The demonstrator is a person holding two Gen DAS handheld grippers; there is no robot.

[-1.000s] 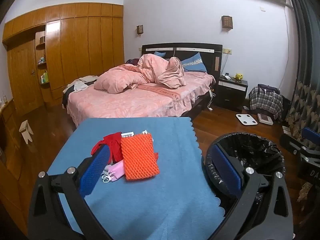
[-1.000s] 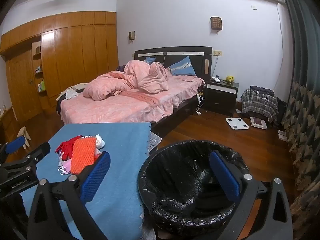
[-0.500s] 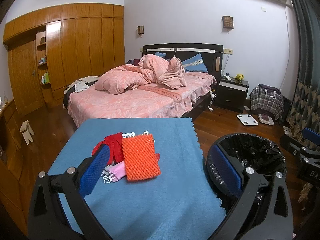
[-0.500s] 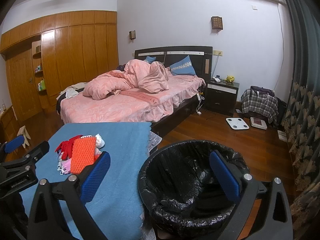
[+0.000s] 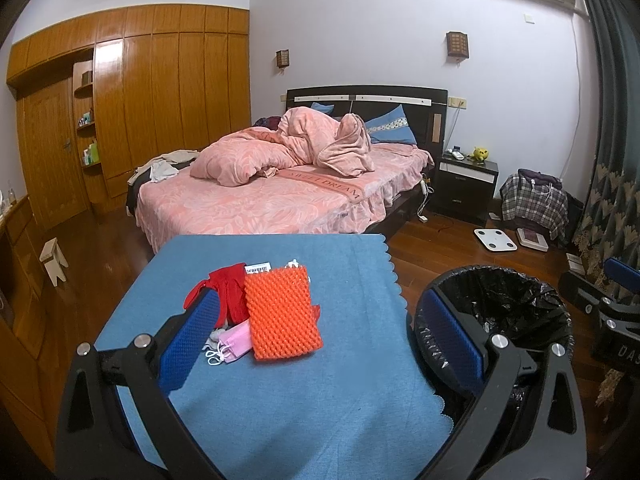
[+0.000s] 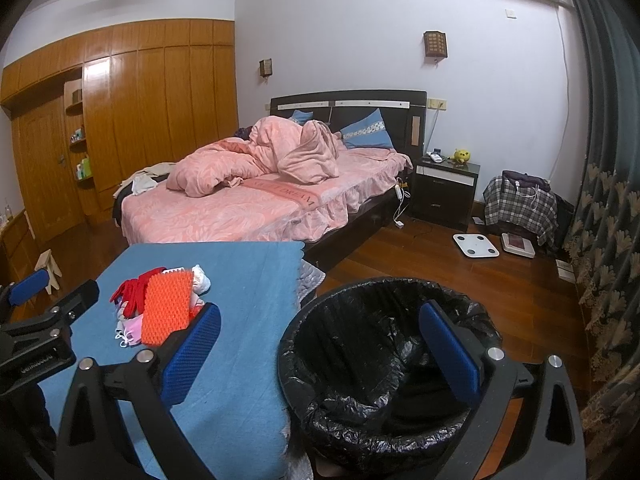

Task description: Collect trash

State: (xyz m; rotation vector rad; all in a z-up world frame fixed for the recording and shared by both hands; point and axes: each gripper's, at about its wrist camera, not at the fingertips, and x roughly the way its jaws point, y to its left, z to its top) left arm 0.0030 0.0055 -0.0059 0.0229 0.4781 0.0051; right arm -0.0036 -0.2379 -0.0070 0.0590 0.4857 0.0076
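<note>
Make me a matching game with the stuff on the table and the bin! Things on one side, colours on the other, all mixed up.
Things:
1. Bumpy mat
2. Face mask
3. Bin bag
4. Tablecloth

Colours:
A. Black
B. Blue
C. Orange
D. Pink

Pairs: 1-C, 2-D, 3-A, 4-B
</note>
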